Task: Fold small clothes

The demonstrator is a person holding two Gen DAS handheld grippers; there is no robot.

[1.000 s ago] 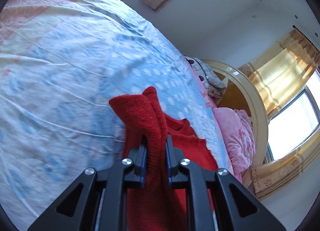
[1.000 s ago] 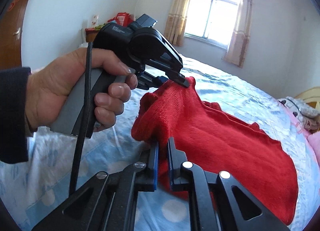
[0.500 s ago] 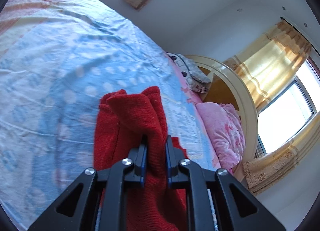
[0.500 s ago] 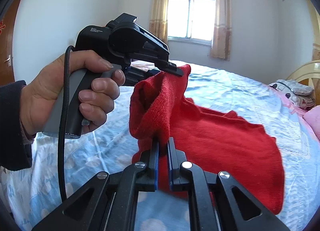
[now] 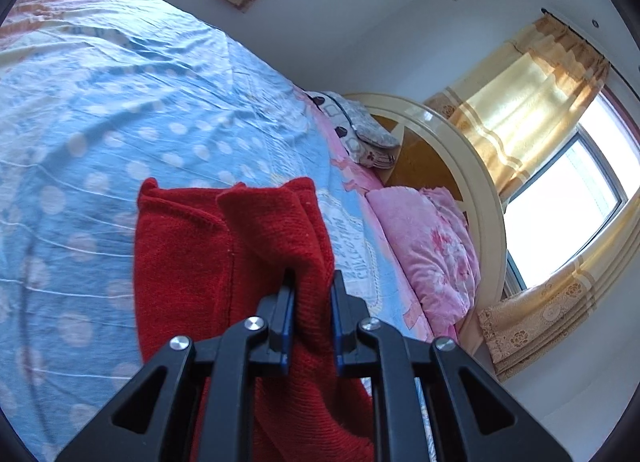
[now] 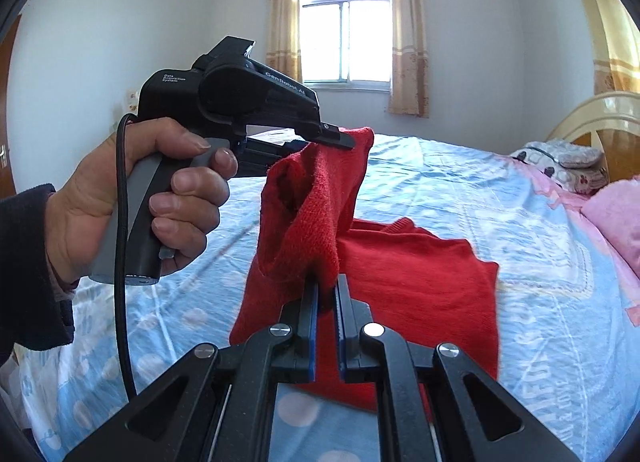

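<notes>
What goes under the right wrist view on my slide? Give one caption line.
Both grippers, left gripper and right gripper, pinch a red knit garment above the blue bedsheet.

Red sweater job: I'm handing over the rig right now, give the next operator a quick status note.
Left gripper: shut on the red sweater, one edge bunched in its jaws.
Right gripper: shut on another part of the same edge.
Sweater: gripped edge lifted, the rest lying on the blue bedsheet.
Done: both grips taken, edge raised.
Left: carry the edge over, lay it down, release, finish the fold.
</notes>
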